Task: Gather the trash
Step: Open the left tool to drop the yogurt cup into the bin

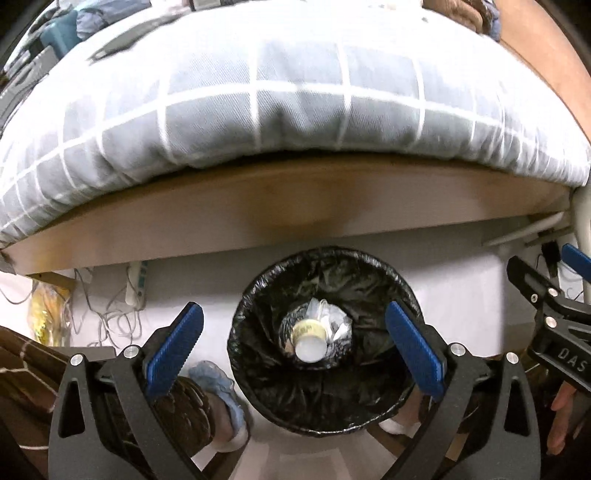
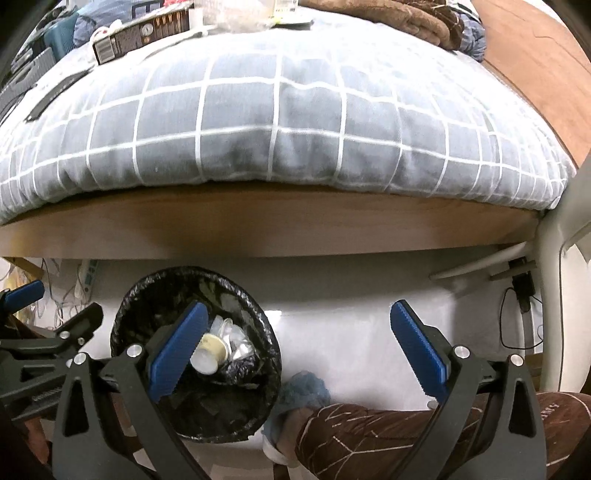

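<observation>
so the bin (image 1: 325,347) is the anchor here: a round one with a black bag lining it, sitting on the white floor (image 2: 351,332) just in front of the wooden bed frame (image 1: 295,206). The left gripper (image 1: 295,343) hangs right above the bin with its blue pads spread wide and nothing between them. Down at the bottom of the bin there's a small cup (image 1: 309,338) lying on its side, white base facing up, resting on some crumpled clear plastic (image 1: 332,321). The right gripper (image 2: 295,350) sits off to the right of the bin over bare floor, jaws also wide apart and empty. Beyond the bin, on top of the frame, there's a grey checked duvet (image 2: 280,122) with a dark box (image 2: 140,35) lying on its far side. A foot in a blue slipper (image 2: 303,395) is just beside the bin, and a power strip (image 1: 135,282) with tangled cables lies on the floor left of the bin, under the frame
</observation>
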The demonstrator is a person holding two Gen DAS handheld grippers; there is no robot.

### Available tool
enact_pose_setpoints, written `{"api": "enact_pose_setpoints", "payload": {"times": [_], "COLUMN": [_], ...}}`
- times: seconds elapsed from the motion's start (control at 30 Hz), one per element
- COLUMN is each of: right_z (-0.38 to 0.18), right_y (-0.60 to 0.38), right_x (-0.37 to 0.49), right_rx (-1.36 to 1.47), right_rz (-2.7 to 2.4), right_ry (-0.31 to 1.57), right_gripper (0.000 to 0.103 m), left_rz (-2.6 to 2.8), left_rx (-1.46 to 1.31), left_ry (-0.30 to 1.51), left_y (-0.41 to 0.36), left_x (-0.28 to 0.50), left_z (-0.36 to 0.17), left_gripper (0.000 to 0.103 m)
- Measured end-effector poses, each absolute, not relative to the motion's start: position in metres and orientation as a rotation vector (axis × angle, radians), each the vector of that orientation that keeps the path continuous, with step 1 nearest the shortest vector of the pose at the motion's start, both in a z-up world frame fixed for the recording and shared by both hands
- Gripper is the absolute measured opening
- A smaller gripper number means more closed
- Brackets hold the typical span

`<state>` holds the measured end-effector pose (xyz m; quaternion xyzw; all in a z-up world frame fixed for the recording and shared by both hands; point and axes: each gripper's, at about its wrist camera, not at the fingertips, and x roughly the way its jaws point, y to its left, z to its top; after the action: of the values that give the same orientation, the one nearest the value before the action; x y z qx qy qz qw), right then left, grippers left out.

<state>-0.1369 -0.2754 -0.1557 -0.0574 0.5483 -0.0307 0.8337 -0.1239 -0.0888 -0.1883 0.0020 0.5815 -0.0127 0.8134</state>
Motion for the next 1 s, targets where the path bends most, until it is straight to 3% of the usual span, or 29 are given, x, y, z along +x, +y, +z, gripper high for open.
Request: {"api": "enact_pose_setpoints", "payload": {"times": [1.0], "right_z": [-0.062], "right_y": [-0.239], "right_x": [-0.096], "right_rx": [-0.105], "right_rz": [0.009], "right_ry": [0.873], "right_gripper": [0.095], "left_rz": [0.016], "left_rx": [-0.024], "left_ry": [0.944], "left_y": [-0.032], "left_x": [-0.101], "left_z": [-0.082], "left_gripper": [0.097]}}
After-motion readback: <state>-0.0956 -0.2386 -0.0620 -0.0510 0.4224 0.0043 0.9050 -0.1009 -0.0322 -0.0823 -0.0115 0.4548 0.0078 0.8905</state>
